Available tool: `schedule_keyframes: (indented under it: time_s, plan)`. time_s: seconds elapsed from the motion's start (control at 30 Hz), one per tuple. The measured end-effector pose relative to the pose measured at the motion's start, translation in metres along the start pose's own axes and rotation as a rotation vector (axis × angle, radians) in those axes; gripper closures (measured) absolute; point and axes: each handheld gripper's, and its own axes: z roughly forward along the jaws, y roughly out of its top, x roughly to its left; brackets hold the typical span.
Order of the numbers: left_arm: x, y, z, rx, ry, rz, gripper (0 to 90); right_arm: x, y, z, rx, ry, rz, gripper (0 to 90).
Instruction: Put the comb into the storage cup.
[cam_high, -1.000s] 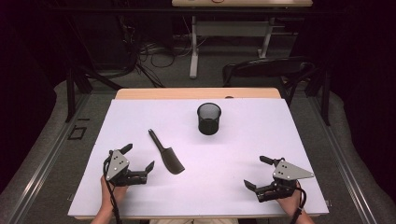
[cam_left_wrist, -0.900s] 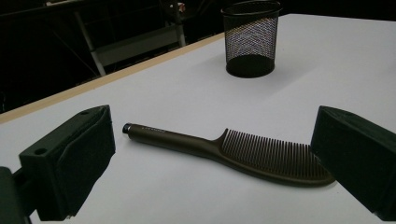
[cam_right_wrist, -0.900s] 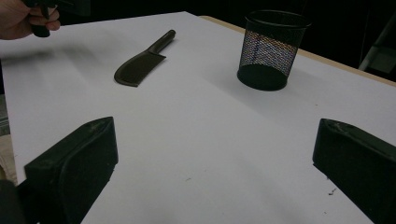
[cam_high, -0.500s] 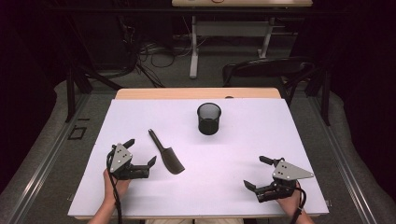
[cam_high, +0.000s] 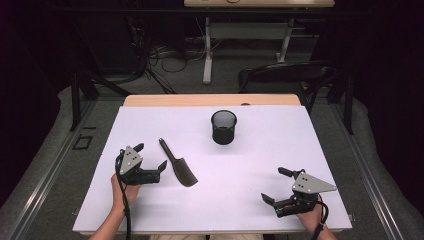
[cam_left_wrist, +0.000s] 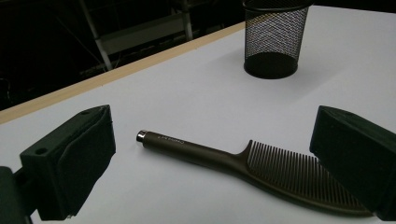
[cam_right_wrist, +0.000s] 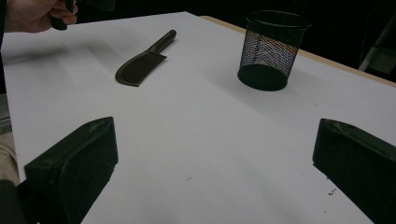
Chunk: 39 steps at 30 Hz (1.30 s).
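A dark brown comb lies flat on the white table top, handle toward the far left, teeth toward the near right. In the left gripper view the comb runs across just beyond the wide-apart jaws. My left gripper is open, just left of the comb, not touching it. A black mesh cup stands upright behind the middle, seen as the mesh cup and the mesh cup. My right gripper is open at the near right, nothing between its jaws. The comb lies far off to its left.
The table's wooden far edge borders a dark floor with a chair and a desk frame behind. A hand holding the left gripper shows at the top left of the right gripper view.
My left gripper has moved up and to the right, closing in on the comb's handle side. The right gripper, comb and cup have stayed put.
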Motion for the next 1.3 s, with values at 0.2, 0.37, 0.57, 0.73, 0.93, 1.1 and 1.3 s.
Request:
schedule_keyframes:
  time_s: [0.2, 0.37, 0.57, 0.73, 0.93, 1.1, 1.3]
  plan:
    - [0.007, 0.004, 0.008, 0.031, 0.002, -0.005, 0.6, 0.000, 0.000, 0.001, 0.001, 0.000, -0.002, 0.0]
    - [0.013, 0.007, 0.013, 0.046, 0.006, -0.030, 1.0, 0.000, 0.000, 0.000, -0.001, 0.000, 0.000, 0.0]
    - [0.019, 0.010, 0.019, 0.079, -0.002, -0.035, 0.3, 0.000, 0.000, 0.000, 0.000, 0.000, 0.001, 0.0]
    - [0.019, 0.013, 0.026, 0.106, -0.001, -0.024, 0.3, 0.000, 0.000, 0.000, 0.000, 0.002, -0.002, 0.0]
    - [0.022, 0.017, 0.035, 0.131, 0.003, -0.021, 0.1, 0.000, 0.000, 0.000, -0.002, -0.001, 0.001, 0.0]
    - [0.024, 0.022, 0.040, 0.150, 0.002, -0.013, 1.1, 0.000, 0.000, 0.000, -0.001, 0.001, 0.002, 0.0]
    - [0.028, 0.029, 0.046, 0.169, 0.018, 0.000, 5.2, 0.000, 0.000, 0.000, -0.003, -0.001, 0.000, 0.0]
